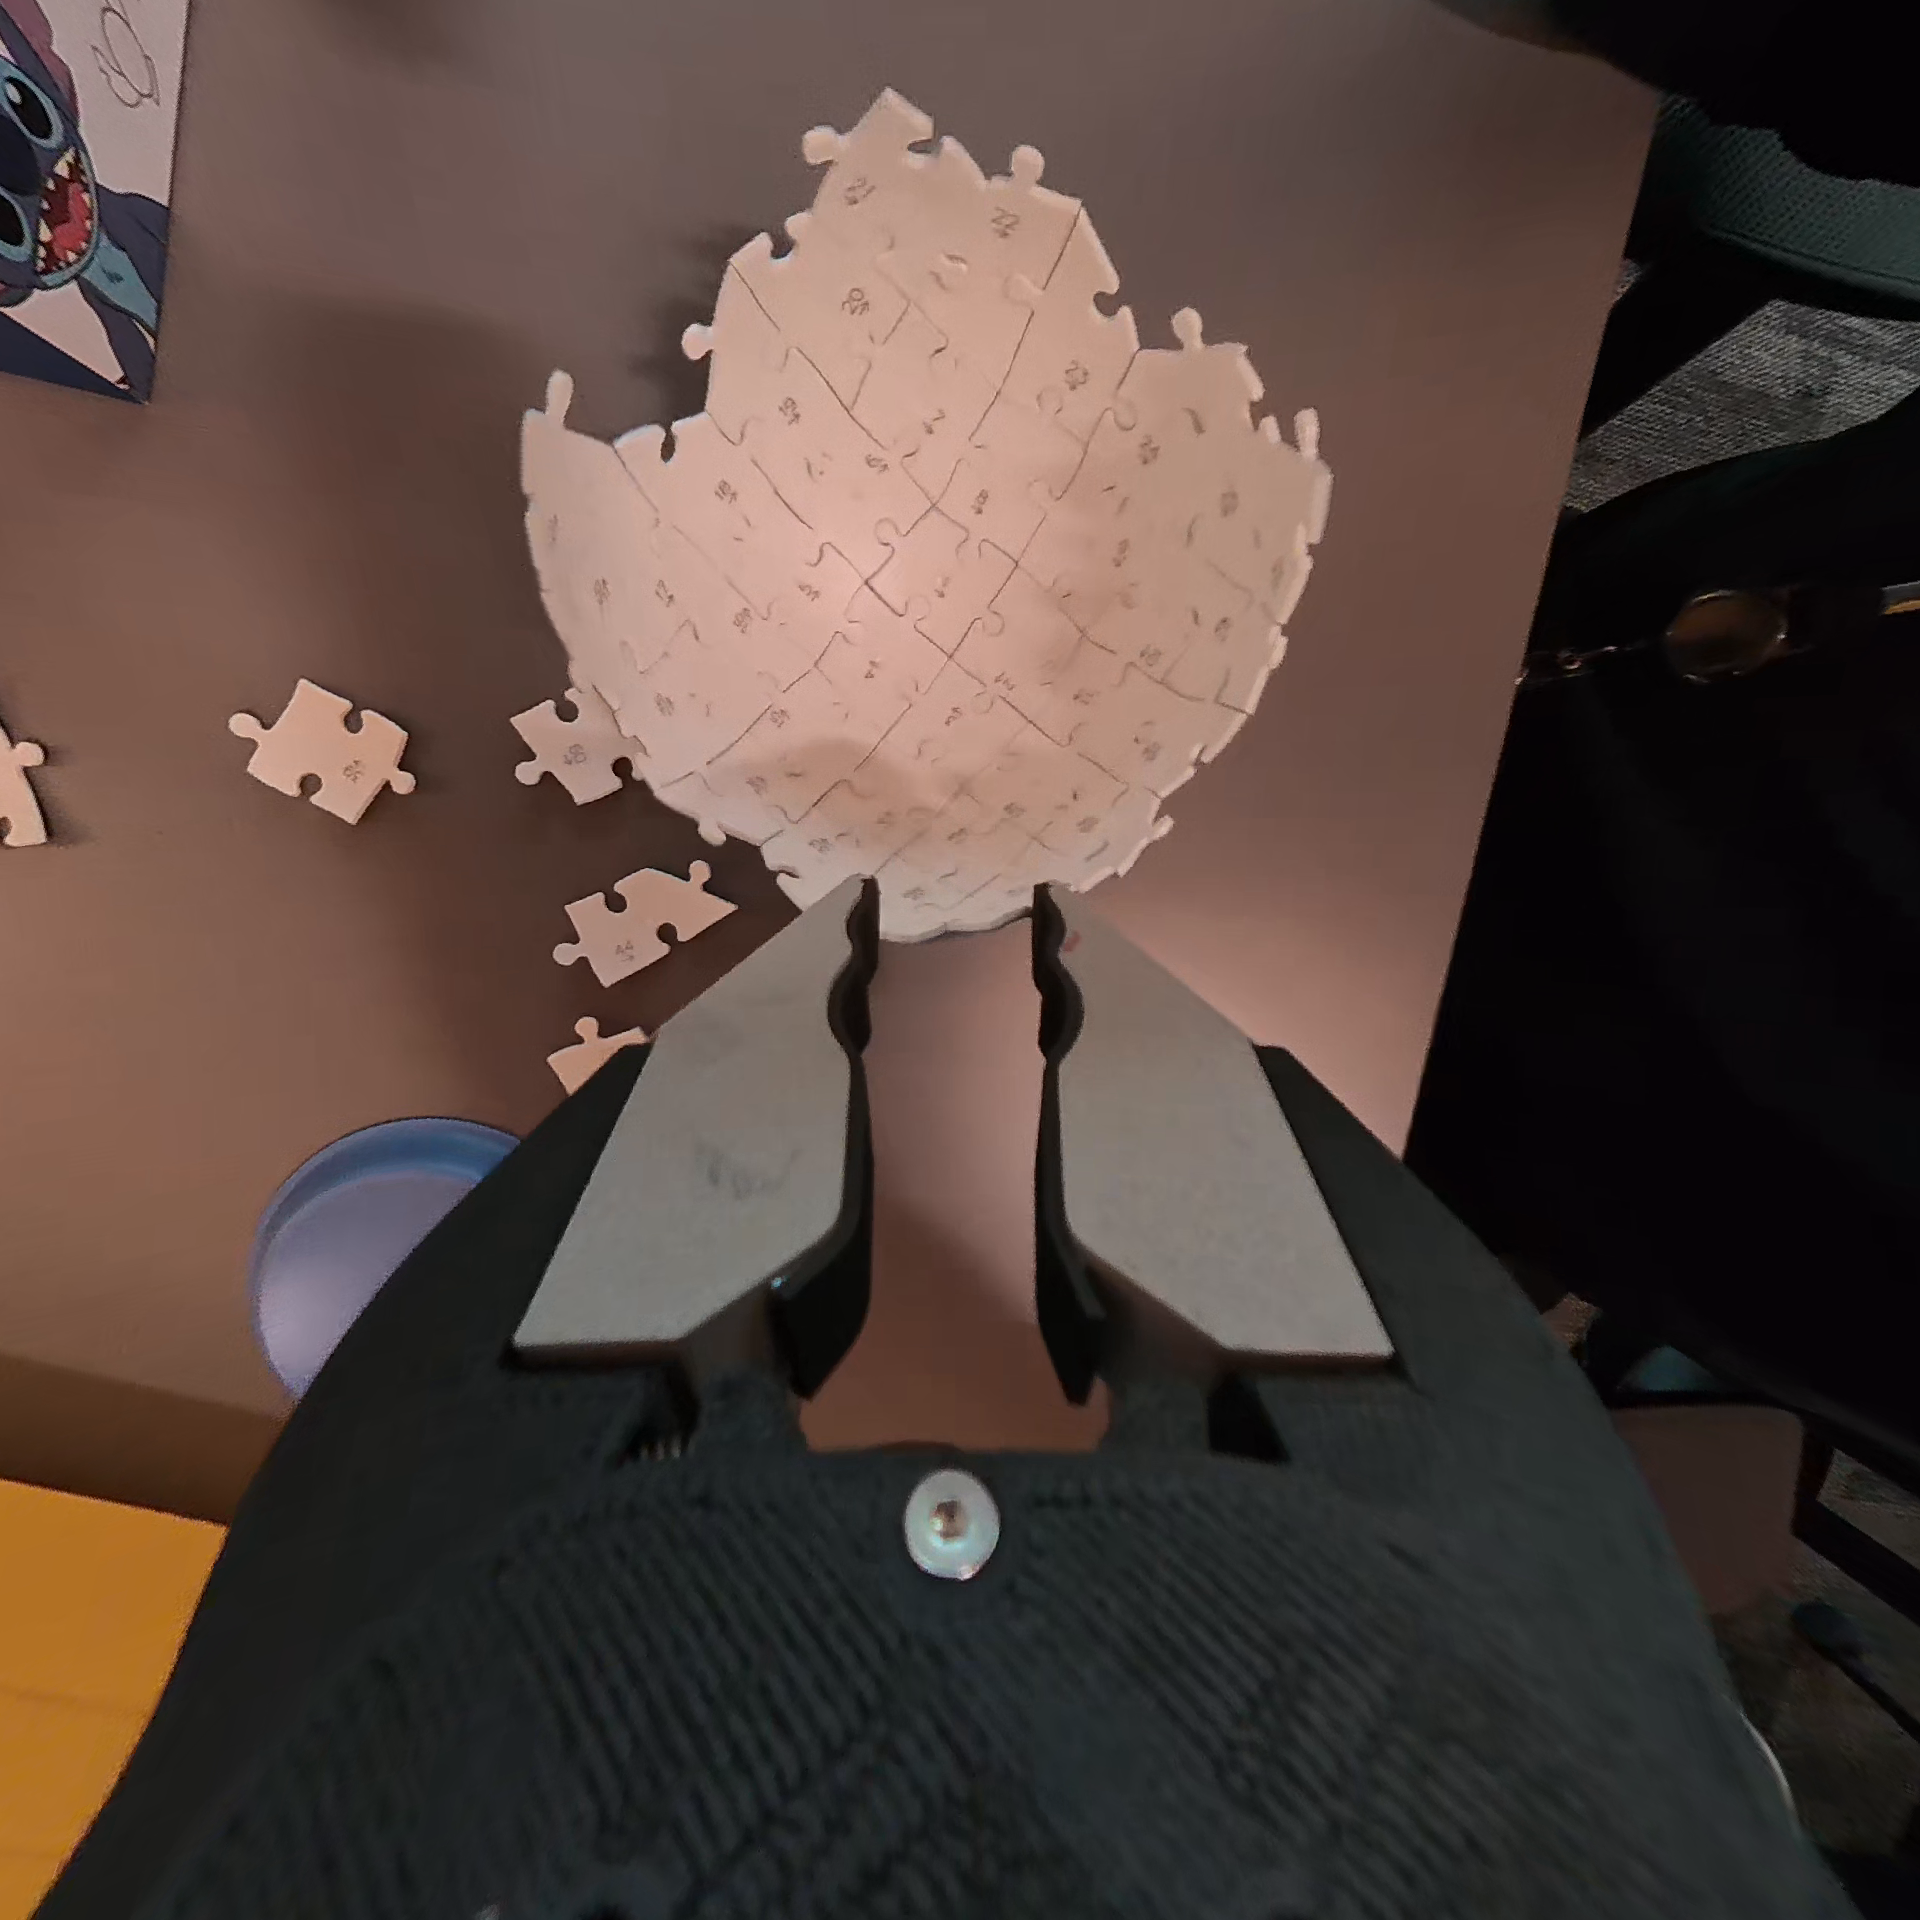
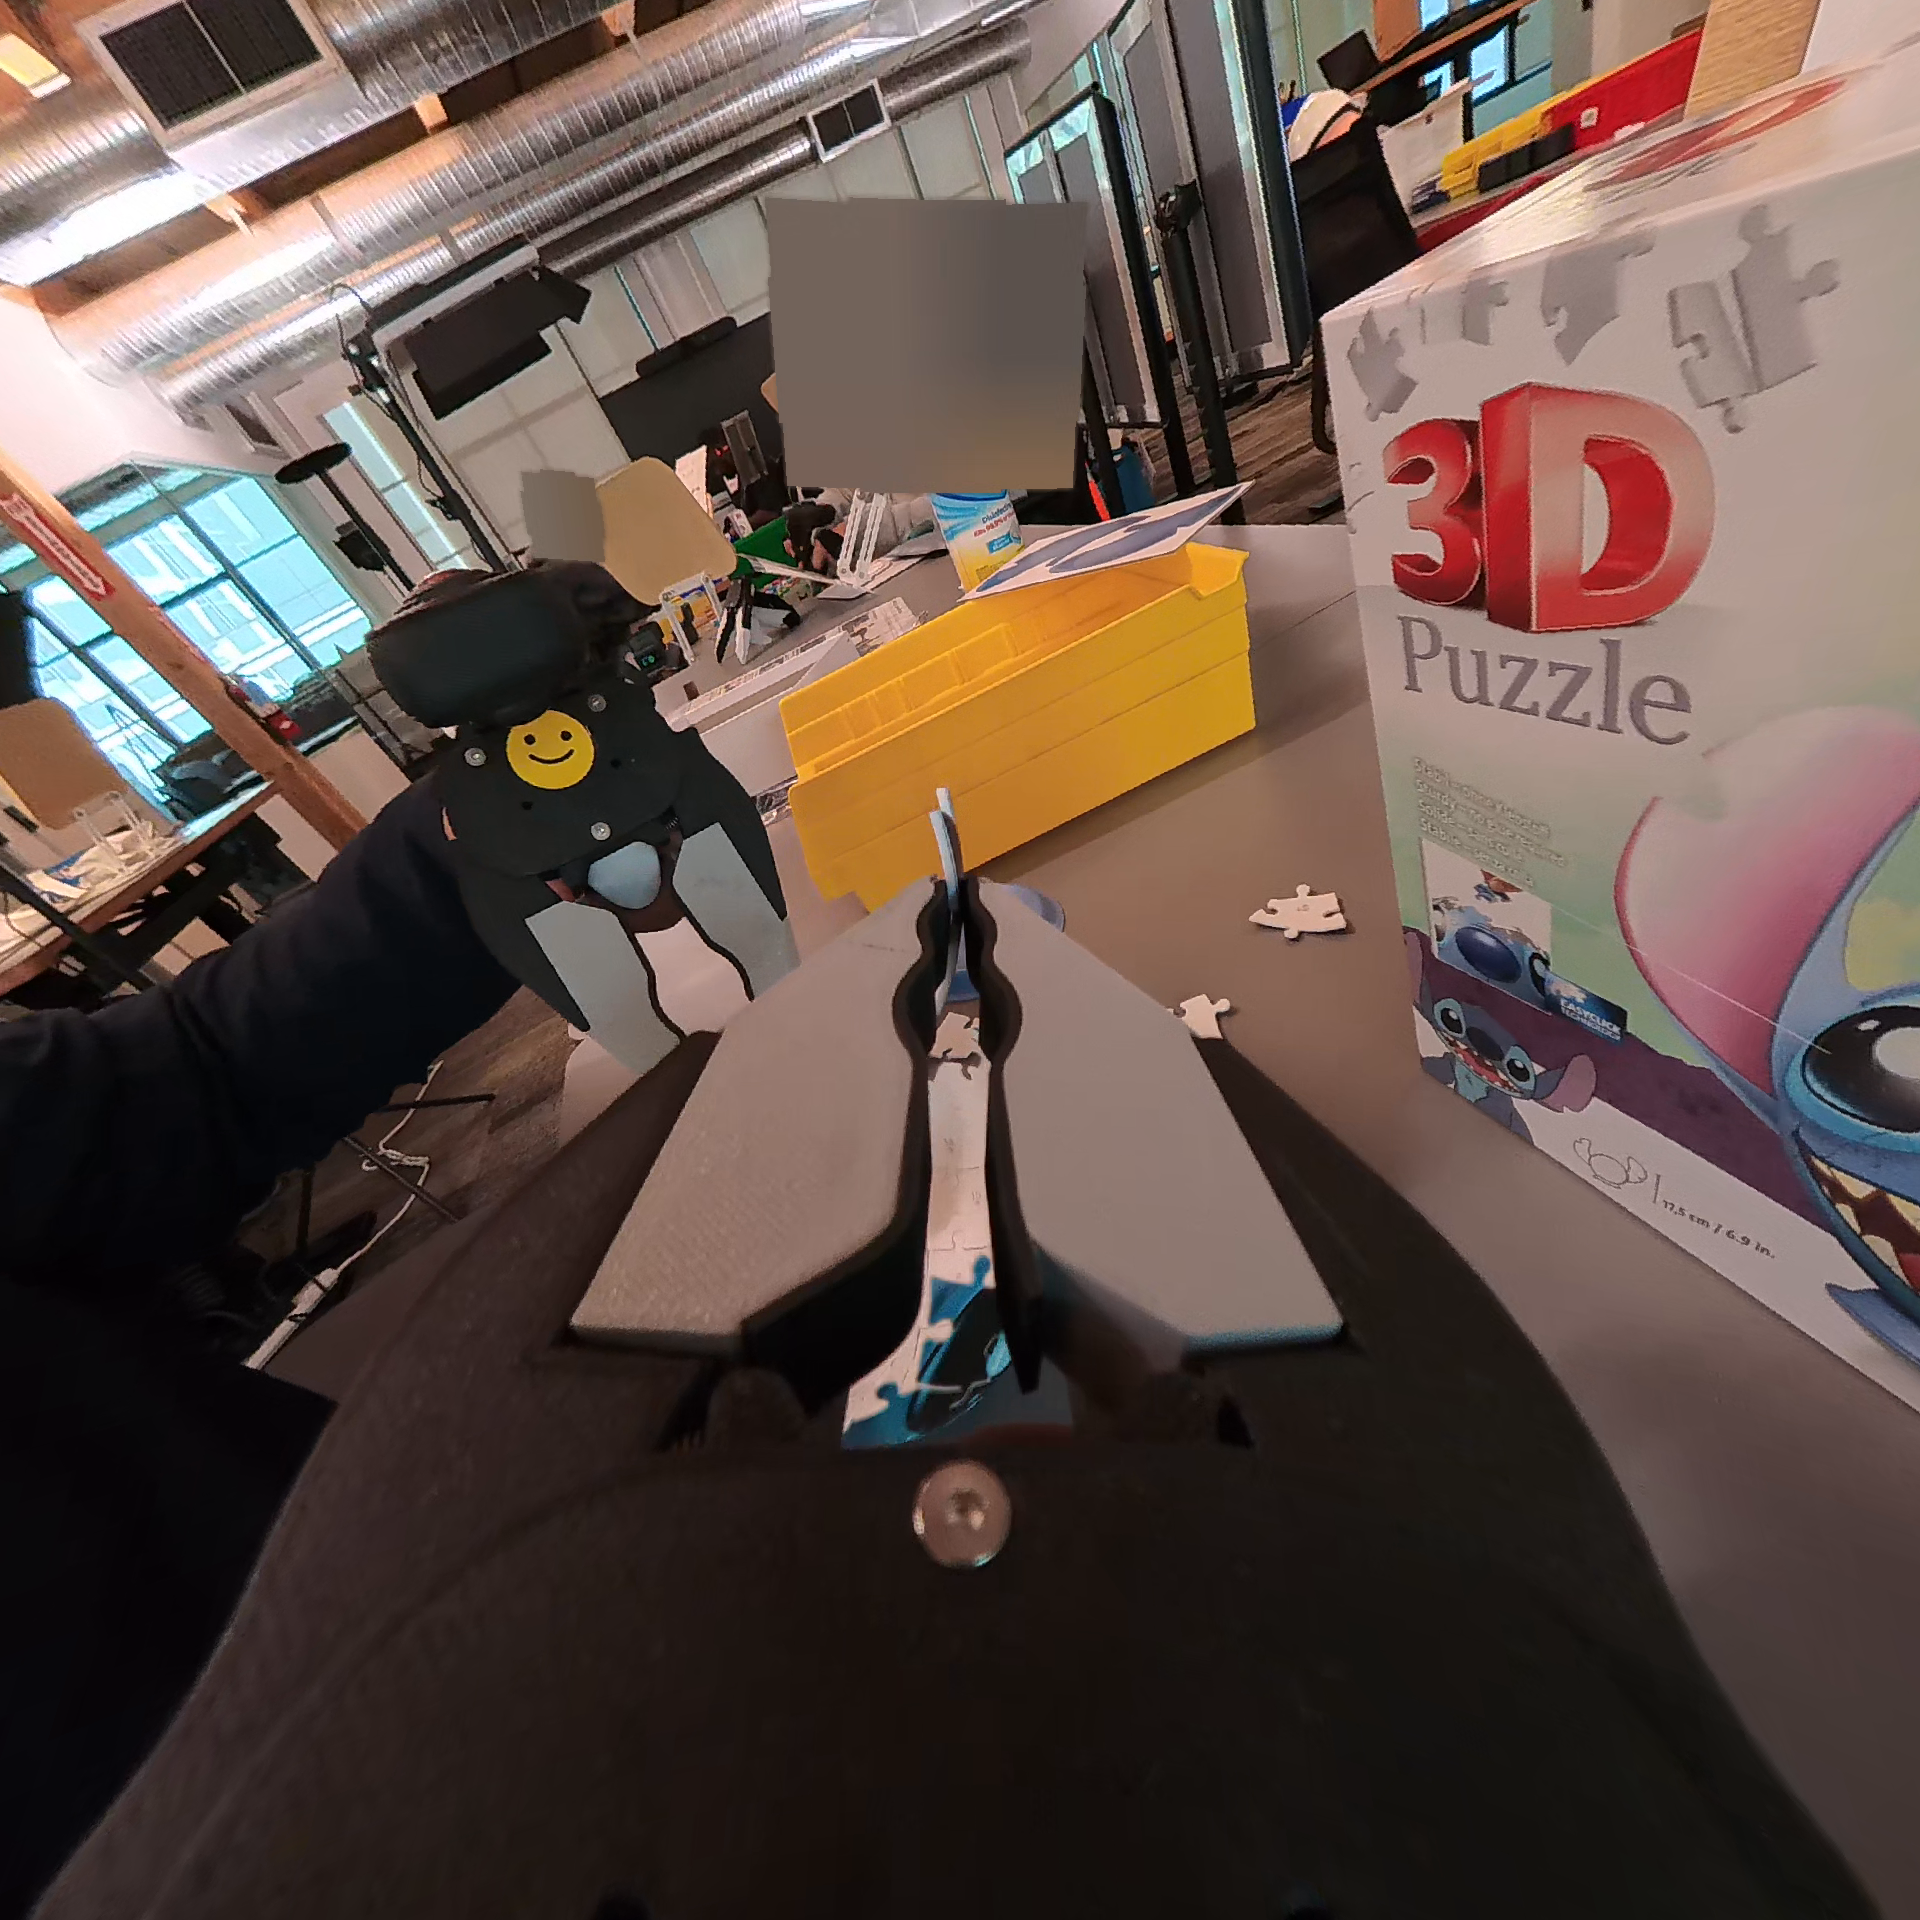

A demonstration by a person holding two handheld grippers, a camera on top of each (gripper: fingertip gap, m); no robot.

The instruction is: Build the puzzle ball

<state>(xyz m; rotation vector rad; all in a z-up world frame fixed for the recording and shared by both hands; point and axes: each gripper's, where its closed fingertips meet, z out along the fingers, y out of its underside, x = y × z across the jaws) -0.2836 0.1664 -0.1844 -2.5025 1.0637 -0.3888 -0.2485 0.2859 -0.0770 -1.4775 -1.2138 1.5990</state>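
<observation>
The right claw [image 2: 961, 914] was clamped on the rim of the half-built ball [image 2: 961, 1195], a thin, curved, stiff shell held over the table [image 2: 1195, 831]. The left claw [image 1: 954, 914] stood apart just below the shell's pale, matte, knobby-edged inside. Loose pieces [image 1: 322, 750] lay flat near the table's left edge; the next one probably needed aligning before a light press.

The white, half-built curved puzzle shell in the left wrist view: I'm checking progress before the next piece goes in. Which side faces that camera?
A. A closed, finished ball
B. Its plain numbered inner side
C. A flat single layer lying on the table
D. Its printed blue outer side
B: the white, half-built curved puzzle shell shows its hollow, plain inner side with jagged open edges, just beyond the left gripper.
</observation>
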